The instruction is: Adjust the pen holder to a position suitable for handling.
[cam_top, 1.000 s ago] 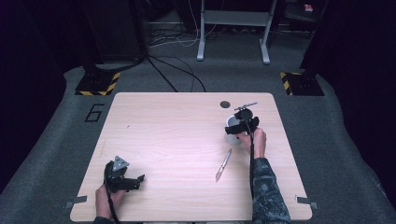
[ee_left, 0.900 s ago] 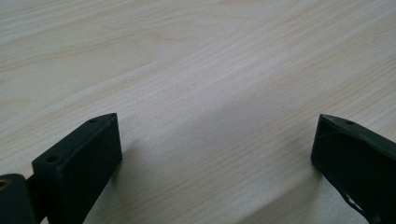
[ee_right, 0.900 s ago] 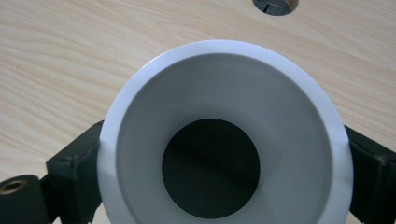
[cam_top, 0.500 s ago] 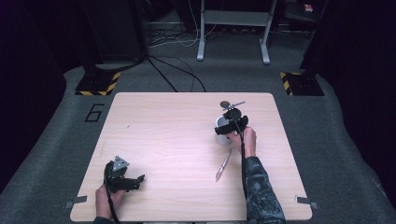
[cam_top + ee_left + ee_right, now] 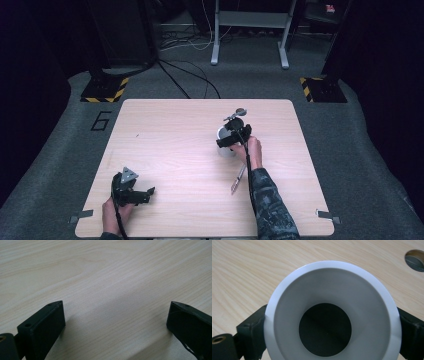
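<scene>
A white cup (image 5: 332, 285) with a dark bottom sits between the jaws of my right gripper (image 5: 332, 325), which is shut on its sides; I look down into the cup's mouth. In the high view the cup (image 5: 222, 134) is right of the table's middle, with the right gripper (image 5: 232, 138) on it. My left gripper (image 5: 135, 193) rests near the front left of the table. Its jaws stand wide apart in the left gripper view, where the left gripper (image 5: 115, 315) has only bare wood between them.
A slim pen-like thing (image 5: 239, 178) lies on the wooden table (image 5: 170, 145) just in front of the right hand. A round dark hole (image 5: 241, 111) (image 5: 415, 260) is in the tabletop behind the cup. Grey carpet surrounds the table.
The right gripper has carried the cup leftward from the back right, toward the table's middle. The left gripper has not moved.
</scene>
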Tool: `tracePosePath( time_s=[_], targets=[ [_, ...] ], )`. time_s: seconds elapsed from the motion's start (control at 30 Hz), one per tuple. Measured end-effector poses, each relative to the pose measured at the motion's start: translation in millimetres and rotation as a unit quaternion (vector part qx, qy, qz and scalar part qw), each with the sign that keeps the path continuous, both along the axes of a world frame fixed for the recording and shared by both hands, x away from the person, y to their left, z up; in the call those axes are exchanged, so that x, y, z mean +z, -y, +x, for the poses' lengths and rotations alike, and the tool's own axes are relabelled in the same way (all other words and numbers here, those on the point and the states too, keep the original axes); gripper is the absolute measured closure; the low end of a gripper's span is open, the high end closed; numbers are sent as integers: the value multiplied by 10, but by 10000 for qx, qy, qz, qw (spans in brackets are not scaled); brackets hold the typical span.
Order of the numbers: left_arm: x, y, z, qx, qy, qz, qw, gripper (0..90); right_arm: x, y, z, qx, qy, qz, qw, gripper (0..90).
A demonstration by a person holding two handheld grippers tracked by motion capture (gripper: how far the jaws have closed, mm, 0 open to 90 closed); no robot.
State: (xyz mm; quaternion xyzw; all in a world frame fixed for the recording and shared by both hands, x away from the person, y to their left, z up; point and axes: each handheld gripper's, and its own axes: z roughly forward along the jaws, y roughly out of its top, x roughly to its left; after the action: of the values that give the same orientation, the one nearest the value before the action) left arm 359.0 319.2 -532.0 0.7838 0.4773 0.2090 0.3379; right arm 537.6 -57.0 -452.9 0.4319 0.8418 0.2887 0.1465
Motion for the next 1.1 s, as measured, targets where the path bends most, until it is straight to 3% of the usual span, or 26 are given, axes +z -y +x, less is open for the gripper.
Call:
tracePosePath(
  time_s=[0.43,0.57,0.8,0.9,0.93,1.1],
  targets=[
    [0,0,0,2,2,2,10000,18,-5,-319,-136,365,-43,17,9993,55],
    [0,0,0,3,2,2,10000,18,-47,-400,-159,615,-95,196,9979,40],
    [0,0,0,-2,3,1,10000,18,-55,-475,-184,671,-129,257,9973,38],
    [0,1,0,0,5,2,10000,18,-42,-483,-210,696,20,237,9973,38],
    [0,0,0,-2,4,-1,10000,18,-33,-487,-227,612,60,250,9978,1],
    [0,0,0,-2,4,-1,10000,18,44,-446,-281,649,134,380,9971,0]
  ],
)
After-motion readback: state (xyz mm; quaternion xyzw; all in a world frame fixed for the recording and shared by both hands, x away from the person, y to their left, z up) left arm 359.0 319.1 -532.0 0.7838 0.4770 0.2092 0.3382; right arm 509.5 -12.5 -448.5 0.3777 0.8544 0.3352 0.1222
